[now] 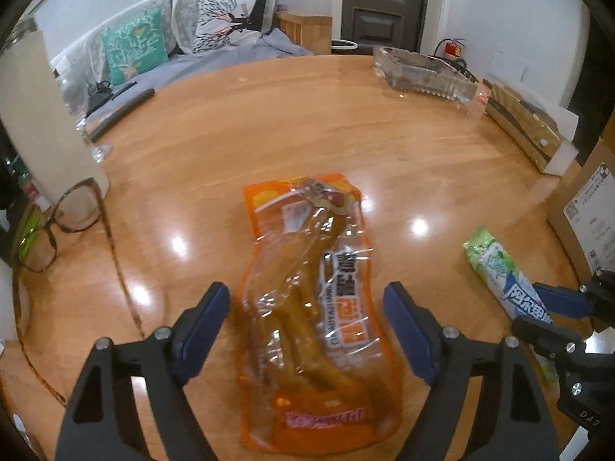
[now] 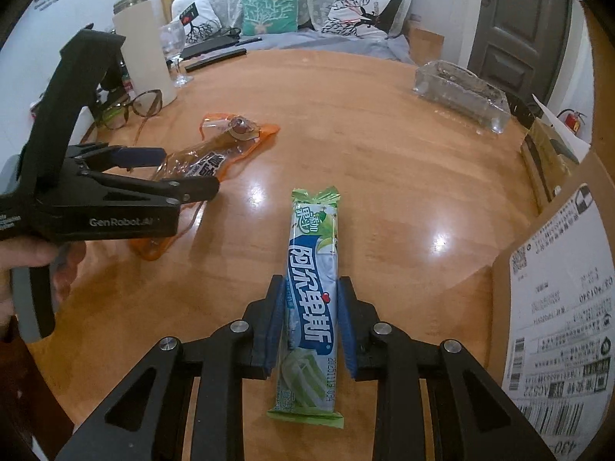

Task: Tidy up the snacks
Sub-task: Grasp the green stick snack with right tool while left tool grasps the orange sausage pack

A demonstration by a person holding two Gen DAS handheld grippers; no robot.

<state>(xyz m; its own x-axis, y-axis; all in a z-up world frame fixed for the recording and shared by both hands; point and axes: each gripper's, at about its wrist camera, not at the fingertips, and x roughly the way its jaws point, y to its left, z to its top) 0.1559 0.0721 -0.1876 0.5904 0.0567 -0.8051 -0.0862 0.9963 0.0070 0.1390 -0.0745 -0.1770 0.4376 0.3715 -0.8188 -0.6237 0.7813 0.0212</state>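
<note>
An orange clear-windowed snack packet (image 1: 307, 303) lies flat on the wooden table (image 1: 269, 123). My left gripper (image 1: 305, 299) straddles it, open, with a small gap between each blue pad and the packet's edges. The right wrist view shows that gripper (image 2: 184, 171) from the side, over the orange packet (image 2: 215, 153). A long green and blue candy packet (image 2: 313, 269) lies lengthwise between the fingers of my right gripper (image 2: 311, 288), whose pads press on its sides. In the left wrist view the candy packet (image 1: 496, 265) and right gripper (image 1: 557, 303) sit at the far right.
A cardboard box (image 2: 557, 307) with a shipping label stands at the right table edge. A glass tray (image 2: 461, 92) sits at the back right. Spectacles (image 2: 130, 111), a wine glass (image 2: 175, 53) and a white cylinder (image 2: 142, 50) stand at the left. A hand (image 2: 23, 257) holds the left gripper.
</note>
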